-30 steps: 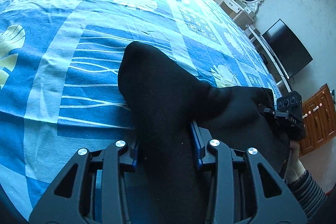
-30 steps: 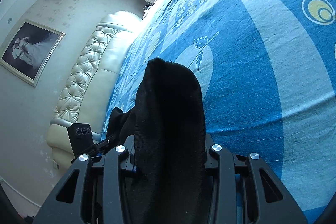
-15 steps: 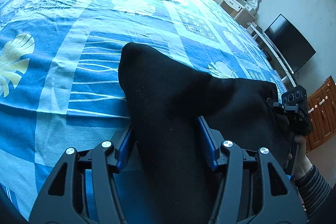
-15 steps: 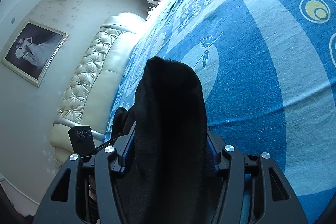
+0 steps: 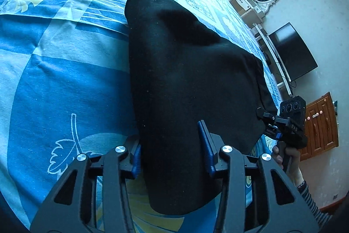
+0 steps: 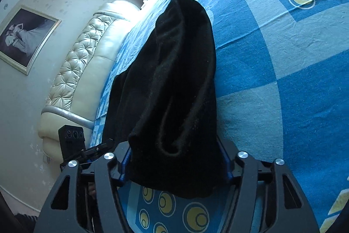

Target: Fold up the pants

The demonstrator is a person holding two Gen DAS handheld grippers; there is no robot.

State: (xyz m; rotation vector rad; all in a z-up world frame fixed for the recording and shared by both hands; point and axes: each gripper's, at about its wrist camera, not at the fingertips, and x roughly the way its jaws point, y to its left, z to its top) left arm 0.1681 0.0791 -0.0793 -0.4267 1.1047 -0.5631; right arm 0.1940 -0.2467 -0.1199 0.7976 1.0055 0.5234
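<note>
Mid-fold: black pants point(image 5: 187, 71) span the two grippers above the bed point(image 5: 65, 80). Left gripper point(image 5: 172, 158) and right gripper point(image 6: 174, 165) each clamp one end. Next, probably, lower both ends evenly onto the bed.

The only writing that can be made out sits on the right tool point(image 5: 291, 123), seen at about four o'clock in the left wrist view: small pale letters on its dark body that look like "DAS", though they are too small to be sure. Nothing else carries readable words, numbers or brands.
</note>
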